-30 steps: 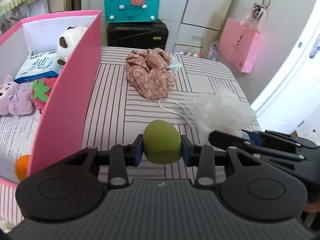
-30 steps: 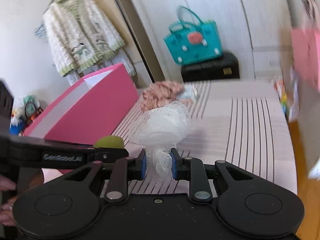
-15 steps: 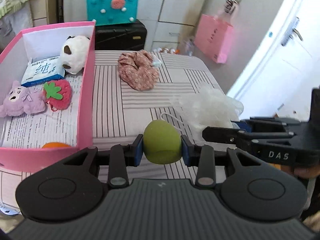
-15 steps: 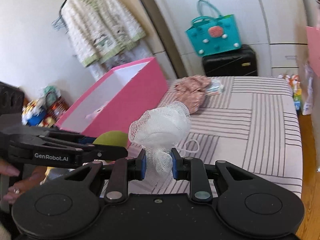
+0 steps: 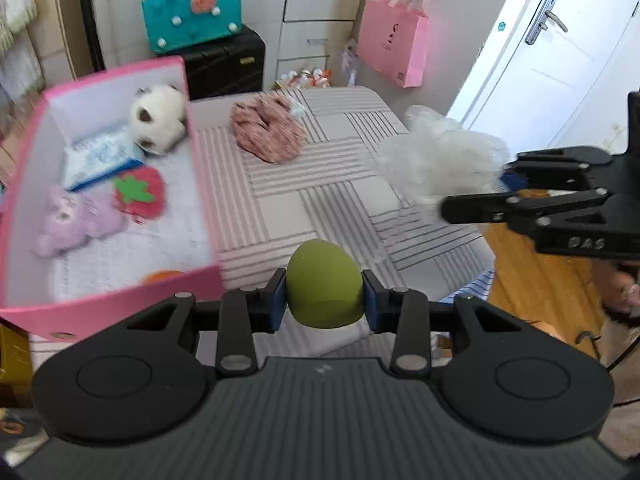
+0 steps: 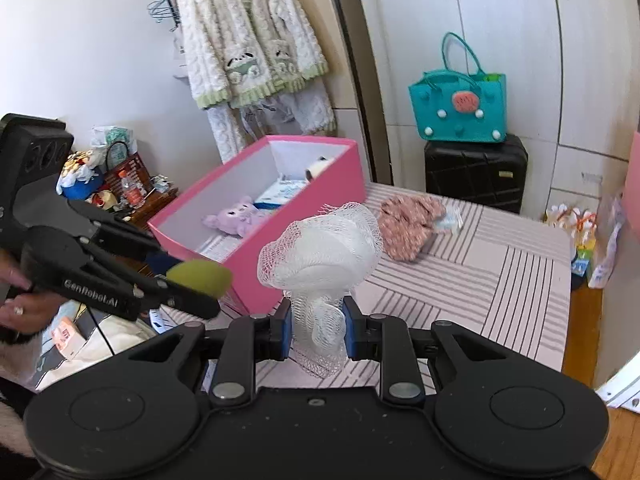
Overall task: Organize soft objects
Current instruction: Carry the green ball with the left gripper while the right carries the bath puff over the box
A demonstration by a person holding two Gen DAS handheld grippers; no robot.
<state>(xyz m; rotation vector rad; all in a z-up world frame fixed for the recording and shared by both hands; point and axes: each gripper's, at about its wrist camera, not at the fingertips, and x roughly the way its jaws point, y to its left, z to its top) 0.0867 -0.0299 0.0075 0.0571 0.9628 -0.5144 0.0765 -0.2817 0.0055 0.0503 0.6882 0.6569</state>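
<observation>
Left wrist: sponge [image 5: 324, 286] between tongs [image 5: 324, 306].

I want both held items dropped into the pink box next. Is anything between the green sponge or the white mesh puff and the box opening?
Nothing visible blocks either. The green sponge and white mesh puff are held above the table; the pink box is open-topped, with bare floor between the toys inside. Only its near wall needs clearing.

A green egg-shaped sponge [image 5: 324, 284] sits low in the frame's centre, pinched upright; a white mesh puff [image 6: 320, 248] (loosely bunched) is centre frame; a floral scrunchie [image 5: 267, 133] lies upper centre.
</observation>
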